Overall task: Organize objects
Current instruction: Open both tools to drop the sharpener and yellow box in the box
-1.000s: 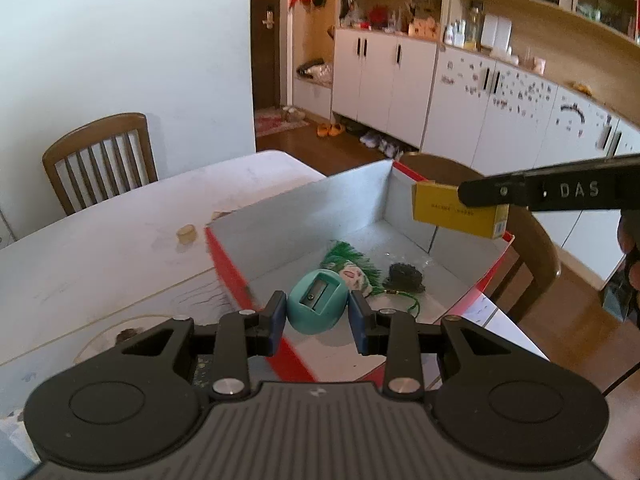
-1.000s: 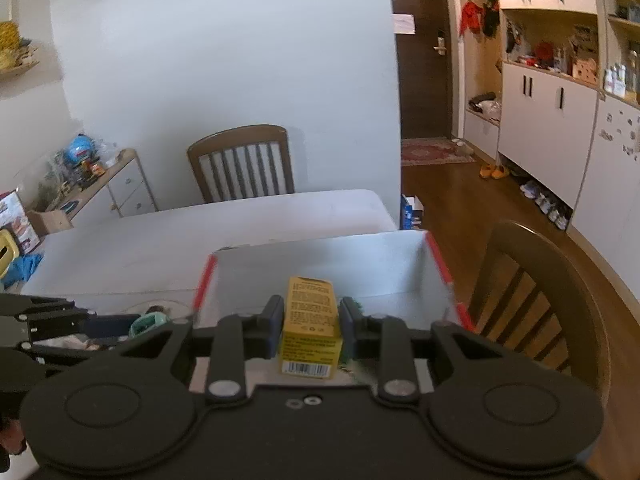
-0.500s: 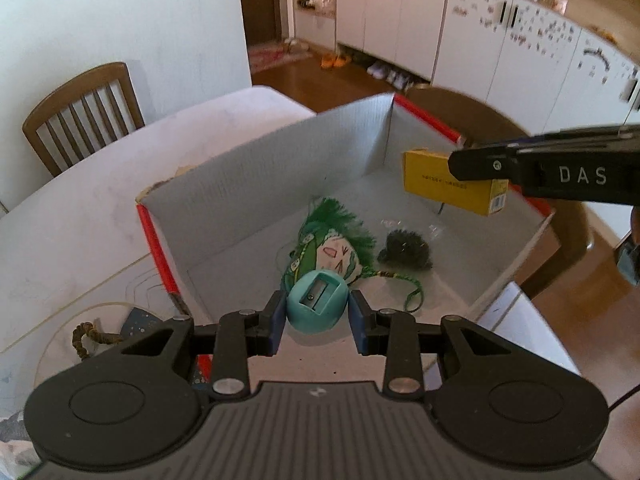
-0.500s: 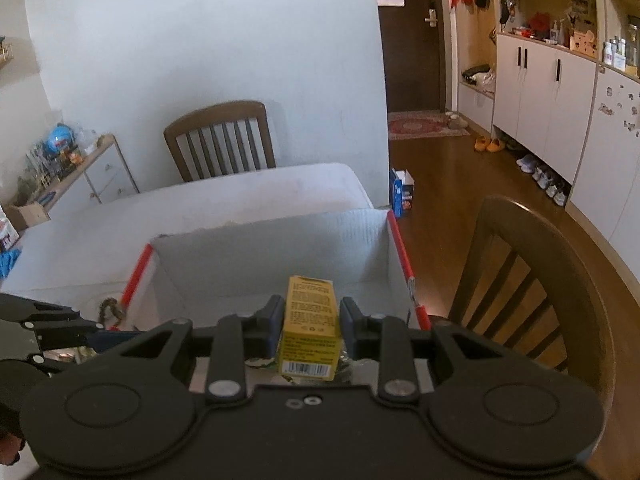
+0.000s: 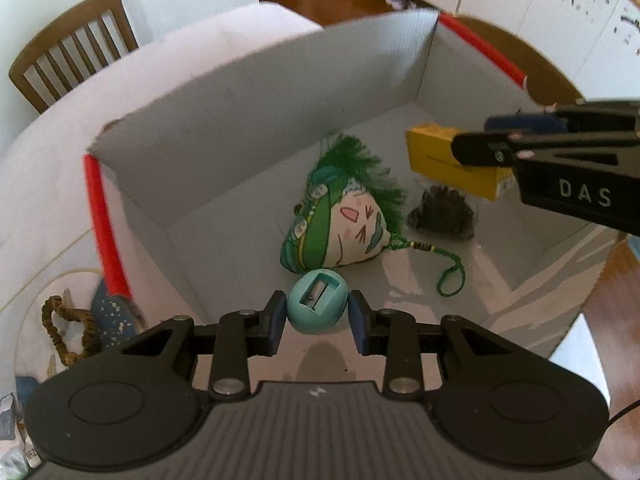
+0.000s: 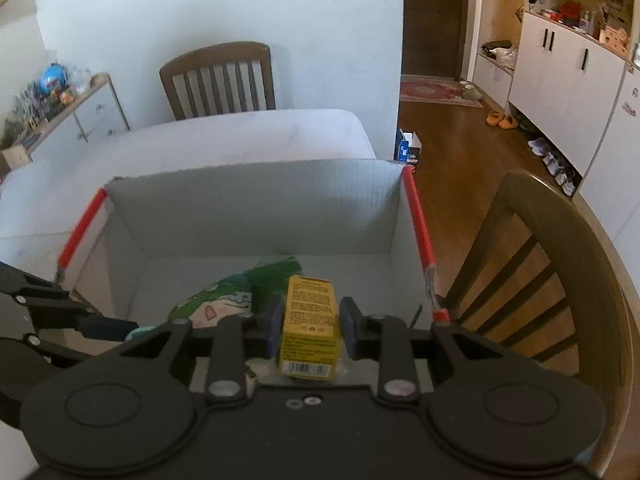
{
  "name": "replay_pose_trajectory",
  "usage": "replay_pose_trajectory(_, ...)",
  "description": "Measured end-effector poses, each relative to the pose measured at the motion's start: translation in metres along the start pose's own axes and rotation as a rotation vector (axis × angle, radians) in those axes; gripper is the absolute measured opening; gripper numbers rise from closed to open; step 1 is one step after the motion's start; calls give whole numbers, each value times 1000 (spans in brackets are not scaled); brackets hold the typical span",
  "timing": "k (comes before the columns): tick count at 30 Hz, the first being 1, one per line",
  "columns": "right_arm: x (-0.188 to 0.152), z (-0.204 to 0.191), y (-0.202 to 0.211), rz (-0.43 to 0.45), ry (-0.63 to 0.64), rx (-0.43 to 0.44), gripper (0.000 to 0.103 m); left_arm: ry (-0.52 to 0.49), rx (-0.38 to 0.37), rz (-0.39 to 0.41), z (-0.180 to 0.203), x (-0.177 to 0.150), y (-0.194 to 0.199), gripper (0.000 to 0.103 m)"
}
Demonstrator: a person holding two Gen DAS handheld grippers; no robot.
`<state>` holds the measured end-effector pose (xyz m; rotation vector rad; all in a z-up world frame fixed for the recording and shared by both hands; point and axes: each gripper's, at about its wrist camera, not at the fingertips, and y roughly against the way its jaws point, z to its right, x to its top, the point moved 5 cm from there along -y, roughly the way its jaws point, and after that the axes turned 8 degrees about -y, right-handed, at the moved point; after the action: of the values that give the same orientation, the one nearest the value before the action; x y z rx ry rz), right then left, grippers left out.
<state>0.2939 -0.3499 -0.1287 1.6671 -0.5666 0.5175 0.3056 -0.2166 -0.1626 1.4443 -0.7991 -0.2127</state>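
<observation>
An open grey cardboard box (image 5: 248,128) with red edges sits on the white table; it also shows in the right wrist view (image 6: 256,208). My left gripper (image 5: 318,316) is inside the box with a teal egg-shaped pencil sharpener (image 5: 317,306) between its fingers; small gaps show on both sides. My right gripper (image 6: 308,326) has a yellow carton (image 6: 310,320) between its fingers over the box's right part; a gap shows by the right pad. The carton (image 5: 448,160) and right gripper (image 5: 520,136) also show in the left wrist view. A green-haired plush sachet (image 5: 344,220) and a dark clump (image 5: 442,210) lie on the box floor.
A wooden chair (image 6: 552,264) stands right of the box and another (image 6: 220,76) at the table's far side. A brown hair tie (image 5: 66,332) lies on a round mat left of the box. White cabinets (image 6: 568,64) and wood floor are at the right.
Both grippers have tipped down and lowered into the box. The left gripper's jaws have spread slightly around the sharpener. The right gripper's jaws have widened a little around the carton.
</observation>
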Motion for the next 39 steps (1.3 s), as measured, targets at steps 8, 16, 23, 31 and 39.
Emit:
replay_pose_trajectory(8, 0, -9, -22, -52, 72, -15, 29, -12, 3, -70, 5, 6, -14, 33)
replay_pose_trajectory(16, -4, -7, -32, -97, 80, -7, 29, -9, -1, -105, 6, 10, -23, 33)
replay_pose_trajectory(23, -7, -7, -32, -98, 89, 3, 31, -16, -3, -119, 10, 11, -28, 36)
replay_pose_trajectory(31, -3, -1, -12, -65, 65, 42, 42, 23, -13, -55, 6, 11, -12, 61)
replay_pose_trajectory(39, -4, 4, 22, -22, 29, 92, 45, 51, -39, 61, 4, 3, 15, 61)
